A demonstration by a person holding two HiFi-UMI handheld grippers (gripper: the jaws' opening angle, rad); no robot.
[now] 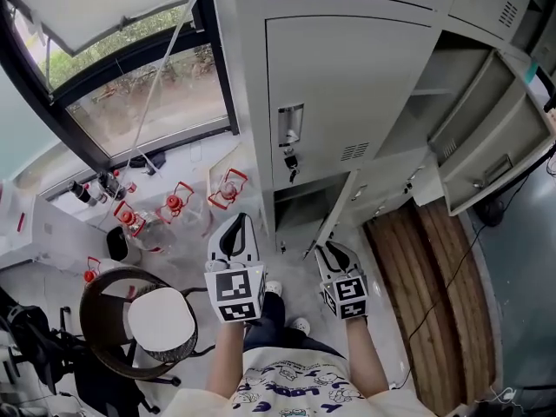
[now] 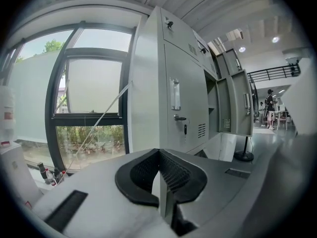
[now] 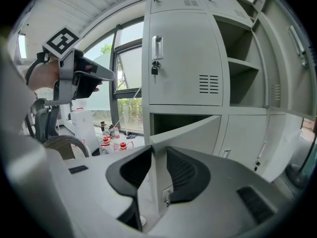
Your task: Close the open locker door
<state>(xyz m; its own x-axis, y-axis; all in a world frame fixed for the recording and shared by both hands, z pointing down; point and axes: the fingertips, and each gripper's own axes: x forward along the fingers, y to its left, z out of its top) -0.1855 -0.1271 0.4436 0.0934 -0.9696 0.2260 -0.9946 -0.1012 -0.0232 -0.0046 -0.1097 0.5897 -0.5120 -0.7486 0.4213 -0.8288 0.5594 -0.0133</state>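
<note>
The grey lockers (image 1: 347,94) stand in front of me. A low locker door (image 1: 334,220) hangs open, swung out toward me. My right gripper (image 1: 330,248) is at its free edge. In the right gripper view the door's edge (image 3: 198,133) runs between the two pads, and the right gripper (image 3: 158,150) is shut on it. My left gripper (image 1: 234,224) hovers to the left of the door, touching nothing. In its own view the left gripper (image 2: 159,152) is shut and empty, pointing at the closed upper door (image 2: 183,103).
A larger upper locker door (image 1: 495,146) stands wide open at the right. Several red-capped bottles (image 1: 174,207) sit on the floor below the window (image 1: 148,94). A round chair (image 1: 139,320) is at my left, and wooden planks (image 1: 434,276) with a cable lie at my right.
</note>
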